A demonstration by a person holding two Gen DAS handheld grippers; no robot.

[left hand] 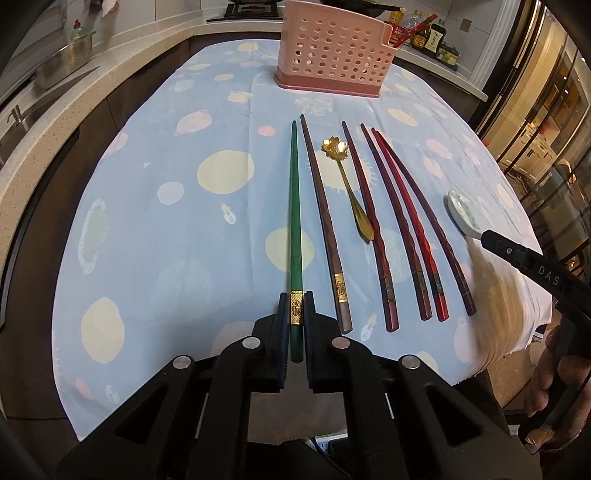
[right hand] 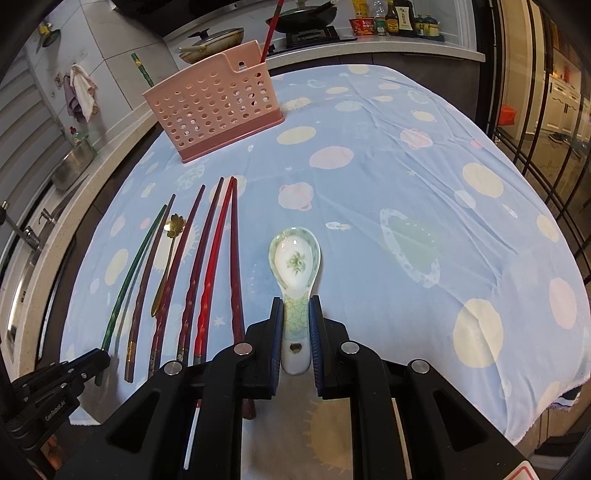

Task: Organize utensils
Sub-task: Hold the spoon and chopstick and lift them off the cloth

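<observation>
While the blue tablecloth [left hand: 166, 240] with its pale planet print lies spread over the table, the green chopstick [left hand: 295, 221] is clamped at its gold band between the pads of the left gripper [left hand: 296, 308], the jaws drawn in tight against both sides, with the rest of the stick stretched out across the cloth toward the pink perforated holder [left hand: 332, 55] at the far end. Just to its right a brown chopstick [left hand: 325, 229] with its own gold band is seen, then a gold flower-headed spoon [left hand: 349, 184], then four dark red and bright red chopsticks [left hand: 402, 229] laid in a loose fan, none of them touched. Over on the right side, the ceramic spoon [right hand: 295, 266] is gripped by its crackle-patterned handle in the right gripper [right hand: 296, 314], jaws pressed against both edges, the white bowl with its green motif pointed away toward open cloth. A red stick [right hand: 271, 29] is already stood in the near corner of the holder [right hand: 214, 107], and a green one [right hand: 142, 70] is glimpsed behind its far end. A hand [left hand: 554, 387] is caught at the edge of the left view, wrapped round the right tool's grip.
</observation>
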